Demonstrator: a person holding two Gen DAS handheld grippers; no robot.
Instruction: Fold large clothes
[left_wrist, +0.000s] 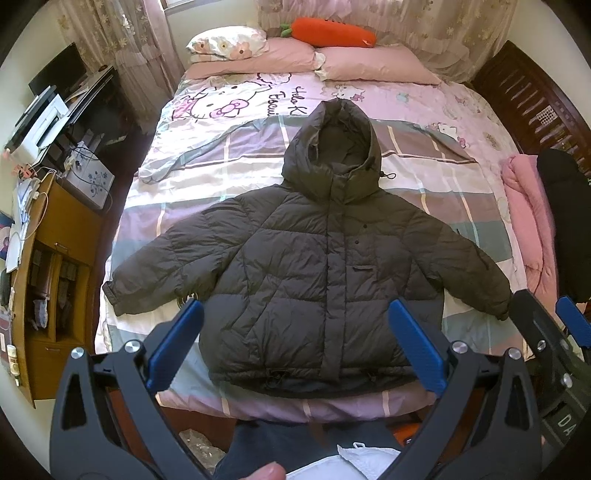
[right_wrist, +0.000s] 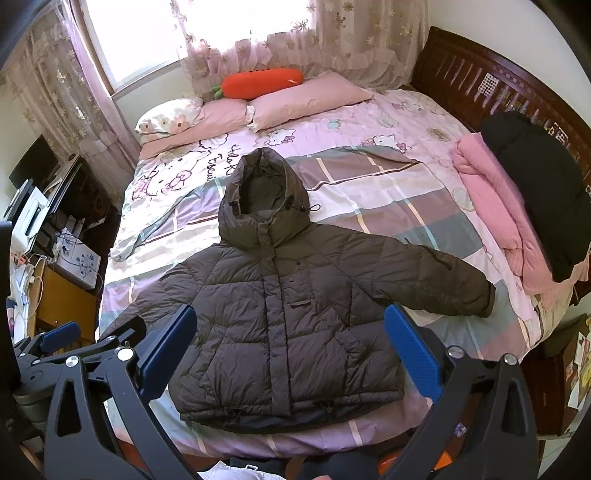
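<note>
A dark grey hooded puffer jacket (left_wrist: 314, 266) lies flat, front up, on the bed (left_wrist: 221, 166), sleeves spread to both sides and hood towards the pillows. It also shows in the right wrist view (right_wrist: 288, 325). My left gripper (left_wrist: 295, 332) is open and empty, held above the jacket's hem at the near bed edge. My right gripper (right_wrist: 291, 339) is open and empty too, above the hem. In the left wrist view the right gripper (left_wrist: 546, 325) shows at the far right, near the jacket's right cuff. In the right wrist view the left gripper (right_wrist: 88, 339) shows at the lower left.
Pink pillows (right_wrist: 306, 99) and an orange carrot plush (right_wrist: 262, 83) lie at the bed's far end. A pink folded quilt (right_wrist: 491, 206) with a black garment (right_wrist: 535, 184) on it sits on the right side by the dark wooden headboard (right_wrist: 498, 85). A wooden cabinet (left_wrist: 55, 277) and cluttered desk stand left.
</note>
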